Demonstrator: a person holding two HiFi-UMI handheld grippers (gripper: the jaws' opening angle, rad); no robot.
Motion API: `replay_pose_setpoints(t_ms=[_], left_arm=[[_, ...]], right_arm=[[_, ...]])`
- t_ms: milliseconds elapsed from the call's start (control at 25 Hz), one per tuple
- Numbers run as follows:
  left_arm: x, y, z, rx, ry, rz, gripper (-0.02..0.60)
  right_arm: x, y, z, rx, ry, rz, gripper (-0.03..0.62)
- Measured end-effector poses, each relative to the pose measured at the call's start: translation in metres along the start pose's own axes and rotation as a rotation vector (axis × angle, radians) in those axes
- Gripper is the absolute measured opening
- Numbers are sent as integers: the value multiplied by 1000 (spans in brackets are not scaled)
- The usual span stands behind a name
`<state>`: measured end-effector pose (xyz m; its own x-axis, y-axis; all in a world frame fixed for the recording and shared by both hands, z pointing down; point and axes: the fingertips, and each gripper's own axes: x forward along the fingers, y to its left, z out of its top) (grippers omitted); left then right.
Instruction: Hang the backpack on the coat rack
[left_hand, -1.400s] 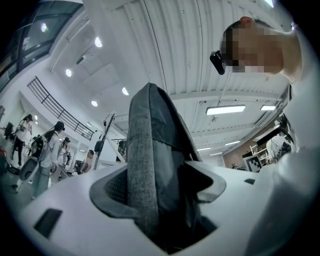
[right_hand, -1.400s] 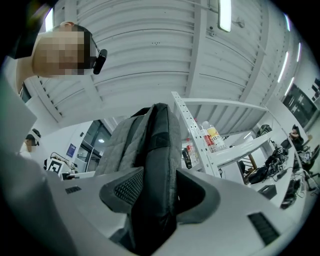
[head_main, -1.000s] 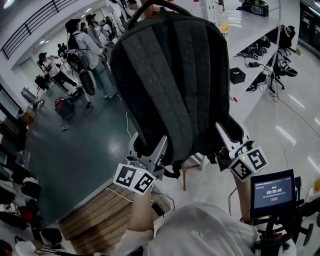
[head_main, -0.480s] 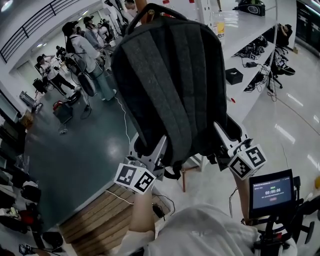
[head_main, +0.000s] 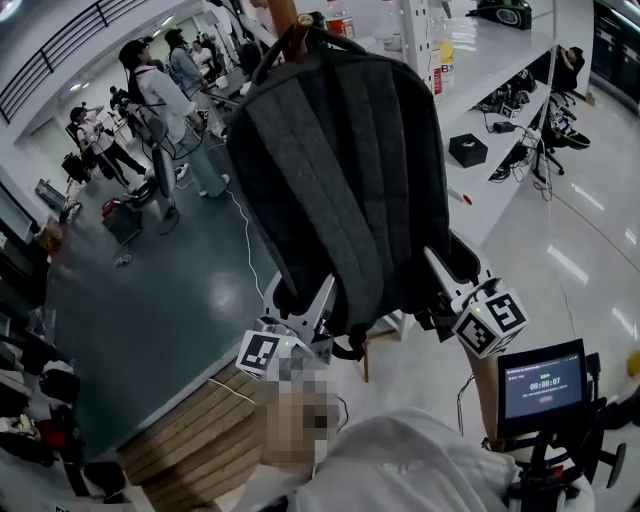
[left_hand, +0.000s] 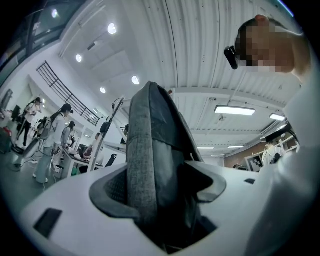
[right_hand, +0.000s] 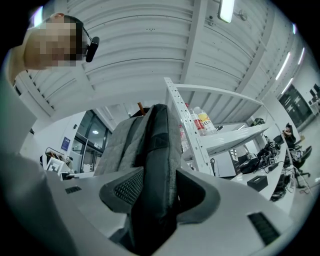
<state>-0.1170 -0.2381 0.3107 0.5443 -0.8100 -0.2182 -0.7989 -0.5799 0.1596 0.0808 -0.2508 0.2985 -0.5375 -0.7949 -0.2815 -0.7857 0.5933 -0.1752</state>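
Dark green flooring (head_main: 150, 300) is filling the left of the head view, and glossy white flooring (head_main: 590, 260) is shining on the right. Above it, the left gripper (head_main: 312, 300) is clamping the lower left edge of the backpack (head_main: 340, 170); its own view is showing grey fabric wedged between the jaws. The right gripper (head_main: 447, 277) is pinching the lower right edge likewise, with dark fabric packed between its jaws. Both are holding the backpack raised high, back panel facing the head camera. Its top handle (head_main: 335, 38) is arching just beside the brown wooden coat rack (head_main: 283, 14); whether the handle is resting on a peg I cannot tell. Behind the bag a white shelf unit (head_main: 418, 50) is carrying bottles (head_main: 447, 55), and a black box (head_main: 468, 150) is sitting on the white table (head_main: 510, 70). Several people (head_main: 150, 90) are standing far left. A wooden platform (head_main: 190, 440) is lying below the left gripper, and a small screen (head_main: 543, 385) is glowing at lower right.
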Motion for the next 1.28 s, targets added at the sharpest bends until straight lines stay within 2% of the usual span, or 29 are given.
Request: replay_pose_setpoints(t_ms=[160,360,560,800,1120,1280], left_arm=[[-2,8,-5,51,-14,26,313],[10,36,-16,103,-14,57,313],[14,48,-22,79,-41,64,313],[21,52,-28,52,-54,35,314],[24,49,-47,37,-76,37,314],[12,46,-54,8,-32,18,314]], right_arm=[[7,-1,-14,34,8,24,210],[34,-11,-41,61,-11,13,210],[45,-17,-50,53,-71,31,212],[47,-26,-55,58,-99,28,212],[43,-45,-57,71,-109,45,212],[34,-44,-60,57,-59,90,212]])
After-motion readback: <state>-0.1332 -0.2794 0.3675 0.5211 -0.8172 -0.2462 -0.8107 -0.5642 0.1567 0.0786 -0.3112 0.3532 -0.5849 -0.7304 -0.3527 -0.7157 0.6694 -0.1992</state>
